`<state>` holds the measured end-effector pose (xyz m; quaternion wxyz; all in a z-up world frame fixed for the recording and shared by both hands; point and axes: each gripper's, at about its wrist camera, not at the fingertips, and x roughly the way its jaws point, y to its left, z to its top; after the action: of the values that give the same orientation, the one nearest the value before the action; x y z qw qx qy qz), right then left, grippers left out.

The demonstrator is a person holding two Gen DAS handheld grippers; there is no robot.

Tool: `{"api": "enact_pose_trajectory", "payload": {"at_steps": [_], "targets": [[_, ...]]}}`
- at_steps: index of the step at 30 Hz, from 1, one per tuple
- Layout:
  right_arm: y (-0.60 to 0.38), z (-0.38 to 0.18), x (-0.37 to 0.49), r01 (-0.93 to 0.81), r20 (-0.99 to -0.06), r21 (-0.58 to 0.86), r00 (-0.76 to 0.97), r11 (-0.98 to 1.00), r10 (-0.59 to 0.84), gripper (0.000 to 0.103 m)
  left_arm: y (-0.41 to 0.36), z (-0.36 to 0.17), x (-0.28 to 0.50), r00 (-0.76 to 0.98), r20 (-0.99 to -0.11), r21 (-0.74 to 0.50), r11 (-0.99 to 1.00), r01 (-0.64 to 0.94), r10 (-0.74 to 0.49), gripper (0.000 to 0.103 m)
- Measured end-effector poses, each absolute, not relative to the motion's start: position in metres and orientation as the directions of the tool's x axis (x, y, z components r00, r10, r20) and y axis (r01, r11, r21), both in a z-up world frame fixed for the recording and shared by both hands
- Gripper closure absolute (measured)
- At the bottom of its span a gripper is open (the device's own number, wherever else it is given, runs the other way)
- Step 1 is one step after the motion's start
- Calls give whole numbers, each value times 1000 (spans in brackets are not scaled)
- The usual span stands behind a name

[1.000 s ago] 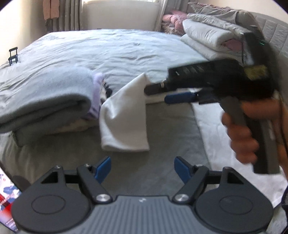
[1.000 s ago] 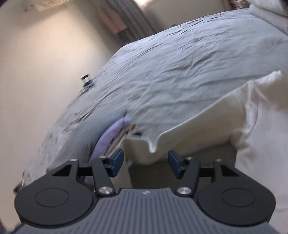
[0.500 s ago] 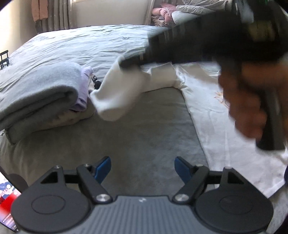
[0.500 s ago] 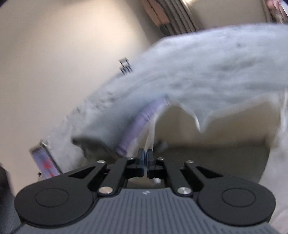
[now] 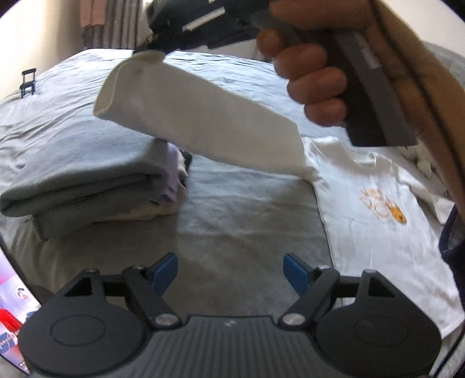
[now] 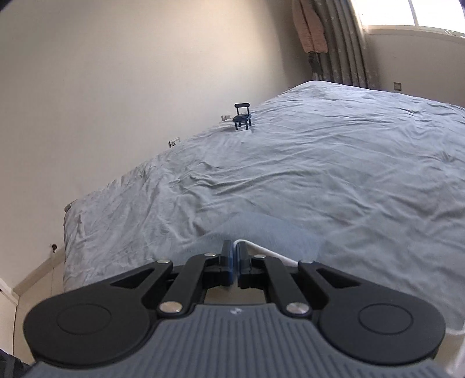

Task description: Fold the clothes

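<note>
Right gripper (image 6: 234,261) jaws pinch the white shirt's sleeve (image 5: 197,116) (lifted off the bed (image 5: 247,221)); left gripper (image 5: 226,270) jaws wide, empty.

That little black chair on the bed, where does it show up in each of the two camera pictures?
Left wrist view: the little black chair stands at the far left edge, on the grey bedspread, small and distant.
Right wrist view: the chair sits above the middle, near the bed's far side by the wall.
Shared landmark: the curtain behind the bed, in both views.
</note>
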<state>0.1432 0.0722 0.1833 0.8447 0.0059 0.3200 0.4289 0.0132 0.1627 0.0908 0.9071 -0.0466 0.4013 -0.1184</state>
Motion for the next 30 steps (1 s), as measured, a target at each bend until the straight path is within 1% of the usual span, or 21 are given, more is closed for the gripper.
{"api": "enact_pose_trajectory", "payload": {"at_steps": [4,10,11,13,14,15,16,18,19,21,23,25,27,30], "targets": [[94,171,164,-719,-587,233,433,655,684,100,167,92,17,656,-711,-199,967,158,-254,22],[126,138,187,-700,-650,195,432,687,625,98,173,86,23,646,-730,-196,974,111,-221,22],[129,136,188,-701,-650,196,431,686,626,92,174,86,23,646,-731,-197,975,106,-218,22],[124,141,186,-699,-612,221,444,680,654,85,174,85,23,647,-730,-207,973,98,-221,22],[118,147,184,-699,-581,240,452,673,677,67,173,86,23,647,-728,-212,972,101,-226,22],[109,152,183,-696,-553,248,469,674,689,54,172,86,23,648,-726,-216,971,104,-231,22],[98,159,181,-691,-526,250,491,678,694,36,171,86,23,647,-725,-219,970,107,-235,22],[75,169,178,-674,-483,257,531,692,697,34,166,86,24,644,-727,-215,970,115,-238,22],[59,172,178,-650,-478,271,550,710,685,34,162,85,25,642,-729,-211,970,121,-239,22],[27,173,178,-581,-488,283,598,763,636,34,156,84,26,638,-730,-211,969,130,-245,22],[-10,166,173,-502,-505,266,655,823,562,34,150,82,27,630,-733,-222,966,135,-256,21],[-47,149,166,-435,-535,239,687,868,492,34,142,78,29,615,-741,-238,962,136,-270,21],[-79,125,160,-378,-576,261,677,888,458,34,132,74,32,600,-749,-246,959,142,-281,21],[-114,72,152,-285,-671,266,631,921,389,34,115,68,38,583,-759,-248,957,151,-289,21]]}}
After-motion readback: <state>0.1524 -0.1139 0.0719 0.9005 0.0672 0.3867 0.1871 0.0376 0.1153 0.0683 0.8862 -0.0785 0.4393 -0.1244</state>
